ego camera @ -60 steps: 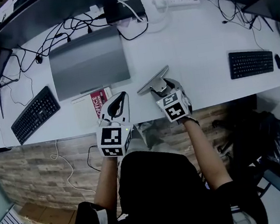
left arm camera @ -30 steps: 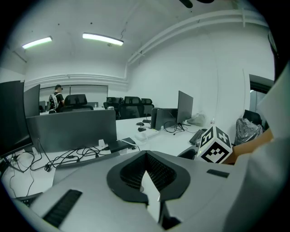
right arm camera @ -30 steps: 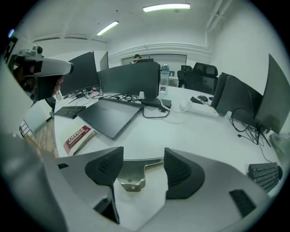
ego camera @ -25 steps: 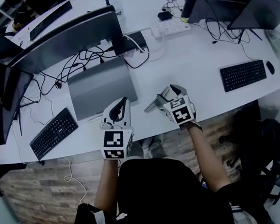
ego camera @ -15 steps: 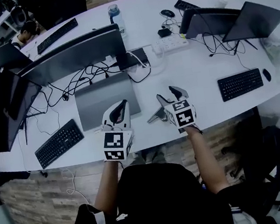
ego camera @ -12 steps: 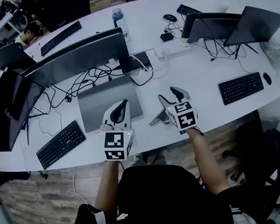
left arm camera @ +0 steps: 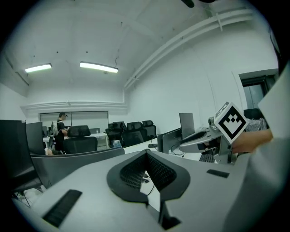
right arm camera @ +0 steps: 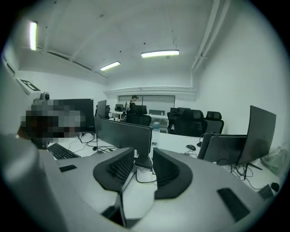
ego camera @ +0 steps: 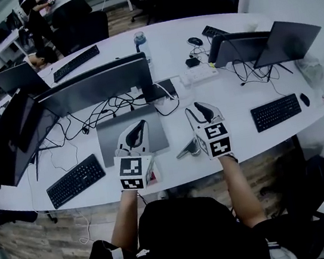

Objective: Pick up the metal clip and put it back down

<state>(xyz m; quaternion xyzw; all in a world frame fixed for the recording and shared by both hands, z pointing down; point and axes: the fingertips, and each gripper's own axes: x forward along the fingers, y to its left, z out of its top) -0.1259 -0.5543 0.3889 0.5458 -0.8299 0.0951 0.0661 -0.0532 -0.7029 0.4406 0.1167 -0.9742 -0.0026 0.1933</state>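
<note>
The metal clip [ego camera: 187, 148], a grey wedge-shaped piece, lies on the white desk [ego camera: 235, 94] near its front edge. It sits just left of and below my right gripper [ego camera: 197, 110] and touches neither jaw. My right gripper [right arm camera: 142, 156] is held above the desk, open. Its jaws have just been closing and now stand at a narrow gap with nothing between them. My left gripper [ego camera: 141, 124] is raised over the closed grey laptop [ego camera: 115, 140], and its pads meet at the tips [left arm camera: 146, 154] on nothing. Neither gripper view shows the clip.
Black keyboards lie at front left [ego camera: 75, 180] and at right [ego camera: 275, 112]. A row of monitors [ego camera: 101, 83] with tangled cables stands behind the laptop, and two more screens [ego camera: 266, 41] stand at the right. A power strip [ego camera: 200, 73] and a water bottle [ego camera: 139, 38] are farther back.
Both grippers have risen from the desk, the right one more. The right jaws have narrowed with nothing in them. The clip stays lying on the desk.
</note>
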